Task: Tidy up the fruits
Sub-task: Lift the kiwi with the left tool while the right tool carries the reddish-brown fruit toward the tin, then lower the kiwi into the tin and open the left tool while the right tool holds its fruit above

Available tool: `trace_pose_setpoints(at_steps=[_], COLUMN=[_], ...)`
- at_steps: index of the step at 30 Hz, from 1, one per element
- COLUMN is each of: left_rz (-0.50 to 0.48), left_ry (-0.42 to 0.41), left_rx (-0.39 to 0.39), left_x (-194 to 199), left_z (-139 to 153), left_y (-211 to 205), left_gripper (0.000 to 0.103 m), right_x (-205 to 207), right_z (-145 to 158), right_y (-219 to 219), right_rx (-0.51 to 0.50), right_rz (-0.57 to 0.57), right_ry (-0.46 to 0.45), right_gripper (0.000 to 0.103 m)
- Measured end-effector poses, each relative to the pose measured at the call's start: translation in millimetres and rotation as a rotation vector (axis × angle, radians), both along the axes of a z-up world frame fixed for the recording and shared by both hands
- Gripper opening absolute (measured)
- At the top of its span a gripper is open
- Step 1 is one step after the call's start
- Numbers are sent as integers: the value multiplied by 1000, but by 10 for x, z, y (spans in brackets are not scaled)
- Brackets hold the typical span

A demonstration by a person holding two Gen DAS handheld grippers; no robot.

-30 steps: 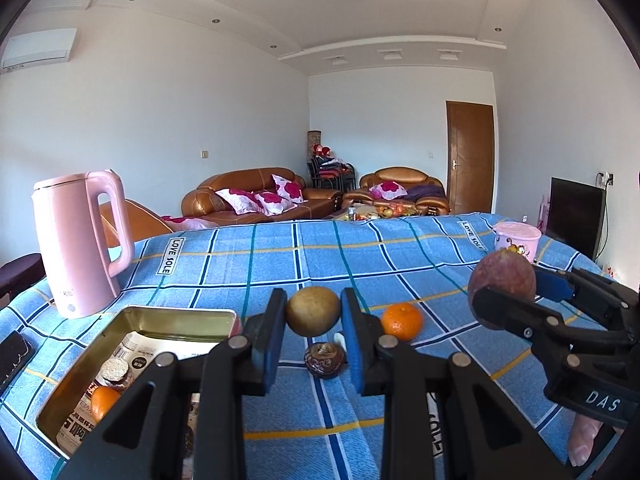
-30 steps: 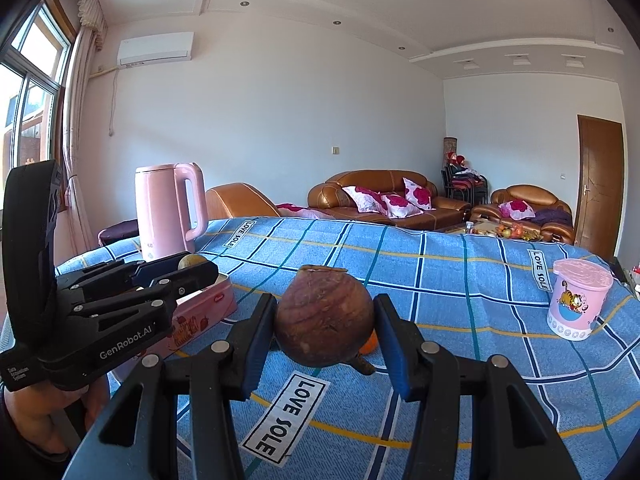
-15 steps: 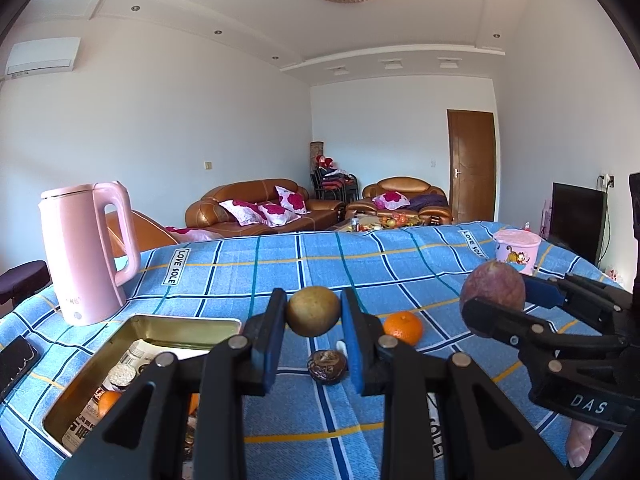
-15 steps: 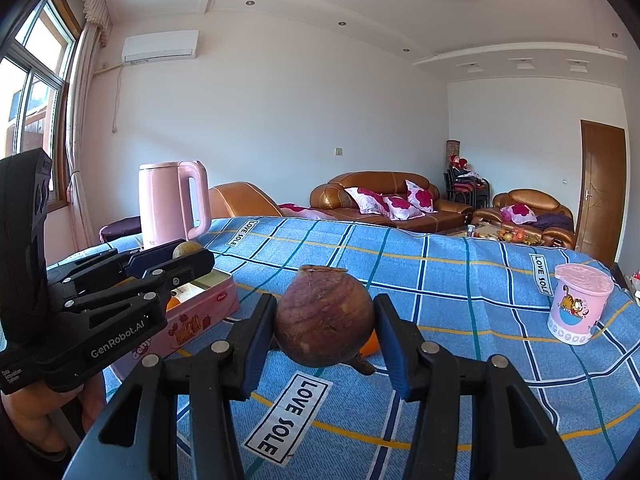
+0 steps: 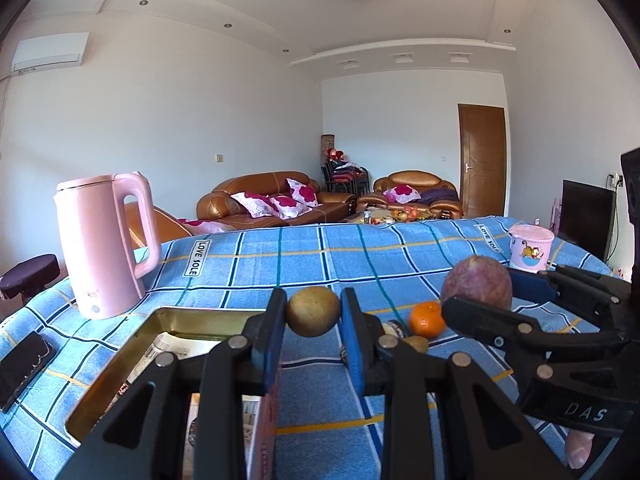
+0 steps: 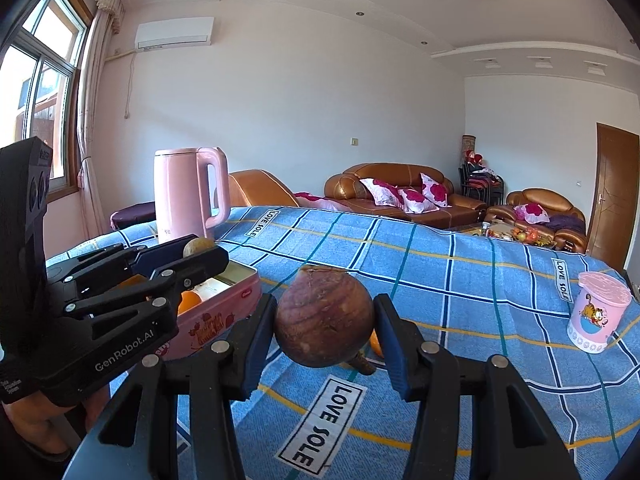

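My left gripper is shut on a brown-green kiwi, held above the near right edge of the pink tin box. My right gripper is shut on a large purple-brown passion fruit, held above the blue checked cloth; it also shows in the left wrist view. An orange lies on the cloth between the grippers, with two small dark and brown fruits partly hidden behind my left fingers. An orange lies inside the tin.
A pink kettle stands at the back left beside the tin. A pink cartoon cup stands at the far right. A black phone lies at the left edge. The table's near edge shows at bottom left.
Both grippers have shifted left toward the tin with their fruits still held; the tin now sits closer under my left gripper, and the kettle looks nearer.
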State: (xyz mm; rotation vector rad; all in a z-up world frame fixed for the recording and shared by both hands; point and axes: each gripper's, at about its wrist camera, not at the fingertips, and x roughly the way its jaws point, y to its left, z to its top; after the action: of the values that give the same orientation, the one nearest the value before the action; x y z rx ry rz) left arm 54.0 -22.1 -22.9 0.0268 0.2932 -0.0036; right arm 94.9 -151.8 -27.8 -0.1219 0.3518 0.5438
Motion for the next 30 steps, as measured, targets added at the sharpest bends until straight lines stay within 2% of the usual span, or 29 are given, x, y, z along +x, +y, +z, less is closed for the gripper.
trace_pose_setpoints(at_steps=[17, 30], left_rz=[177, 202], left_ry=[133, 213], left_rx=[-42, -45], left_x=[147, 272], left_z=[-139, -210], left_y=[905, 1144], left_gripper=[29, 29], right_x=[230, 472], right_z=[-6, -114], right_y=[878, 1249], right_rx=[-36, -43], right_rz=[139, 182], right_ry=[67, 137], right_gripper=[52, 52])
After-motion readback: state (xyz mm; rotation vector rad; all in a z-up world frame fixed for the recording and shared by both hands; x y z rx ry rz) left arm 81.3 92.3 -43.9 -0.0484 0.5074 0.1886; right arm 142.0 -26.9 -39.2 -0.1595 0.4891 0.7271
